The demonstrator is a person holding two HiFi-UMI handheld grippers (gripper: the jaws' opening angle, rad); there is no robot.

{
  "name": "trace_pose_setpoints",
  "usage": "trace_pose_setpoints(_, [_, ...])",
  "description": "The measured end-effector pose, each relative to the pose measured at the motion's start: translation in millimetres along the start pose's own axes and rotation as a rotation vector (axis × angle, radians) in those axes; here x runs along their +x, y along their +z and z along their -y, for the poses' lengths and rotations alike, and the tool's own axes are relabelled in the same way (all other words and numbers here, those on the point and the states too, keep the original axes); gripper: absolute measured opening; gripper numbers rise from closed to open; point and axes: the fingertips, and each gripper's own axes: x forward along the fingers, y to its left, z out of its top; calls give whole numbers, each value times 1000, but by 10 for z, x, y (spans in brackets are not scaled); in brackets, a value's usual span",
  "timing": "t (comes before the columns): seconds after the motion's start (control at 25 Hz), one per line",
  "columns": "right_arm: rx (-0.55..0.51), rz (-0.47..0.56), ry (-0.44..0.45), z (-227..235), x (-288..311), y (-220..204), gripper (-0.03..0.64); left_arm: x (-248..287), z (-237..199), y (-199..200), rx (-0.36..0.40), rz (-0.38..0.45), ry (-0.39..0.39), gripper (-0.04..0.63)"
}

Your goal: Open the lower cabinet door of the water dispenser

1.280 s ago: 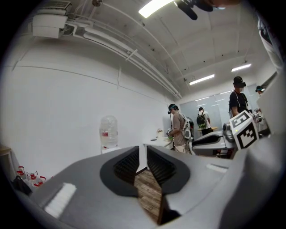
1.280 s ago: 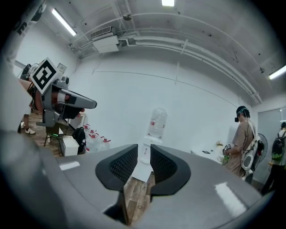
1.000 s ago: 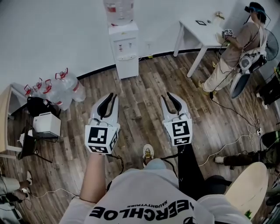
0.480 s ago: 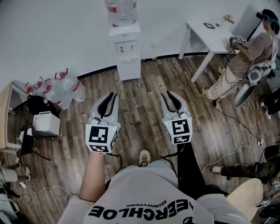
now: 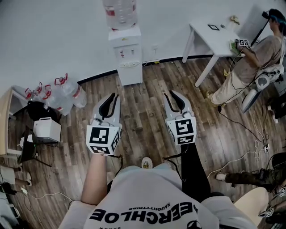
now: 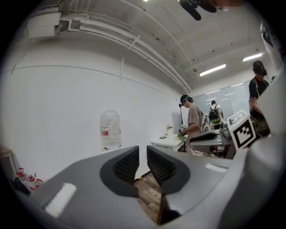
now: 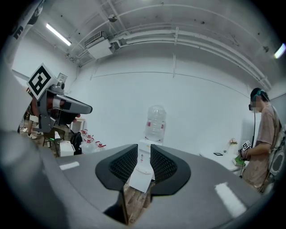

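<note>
**Grippers empty, dispenser well ahead across the floor**

Head view: we are holding the left gripper (image 5: 111, 97) and the right gripper (image 5: 172, 96) side by side over the wooden floor, both pointing toward the wall. The water dispenser (image 5: 127, 53) is standing against that wall, well apart from both tools, with its bottle (image 5: 119, 13) on top and the lower cabinet door (image 5: 131, 74) facing us, closed. We are judging this as the approach step: nothing on the door is touched yet.

Left gripper view: we are seeing the left gripper (image 6: 143, 154) with its jaws a narrow gap apart and only floor between them. The bottle (image 6: 110, 129) is showing to the left of the jaws, so this tool is aimed past the dispenser on its right.

Right gripper view: we are seeing the right gripper (image 7: 144, 150) likewise narrowly parted and holding nothing. The water dispenser (image 7: 142, 174) is sitting squarely in the gap, far off. The next move, as we judge it, calls for closing the distance and lowering this tool to the door's edge; no handle is showing from here.
</note>
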Motion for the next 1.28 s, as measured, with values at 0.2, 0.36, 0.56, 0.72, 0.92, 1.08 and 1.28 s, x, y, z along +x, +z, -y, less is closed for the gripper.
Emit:
trace_pose_setpoints(0.2, [-14, 1, 16, 61, 104, -17, 69, 131, -8, -18, -1, 1, 9, 57])
trace_pose_setpoints(0.36, [-21, 8, 27, 69, 196, 15, 69, 204, -71, 27, -2, 10, 16, 57])
trace_pose_setpoints(0.56, [-12, 3, 48, 75, 277, 1, 70, 257, -118, 44, 1, 9, 30, 57])
trace_pose_setpoints(0.72, [-15, 3, 53, 85, 358, -24, 69, 310, -183, 18, -9, 6, 38, 56])
trace_pose_setpoints(0.92, [-6, -20, 63, 92, 446, -146, 69, 338, -273, -74, -14, -6, 57, 55])
trace_pose_setpoints(1.08, [-6, -24, 55, 80, 521, -191, 70, 352, -343, -135, -12, -18, 77, 55])
trace_pose_setpoints(1.28, [8, -27, 36, 123, 725, -263, 69, 472, -502, -152, 43, -8, 103, 55])
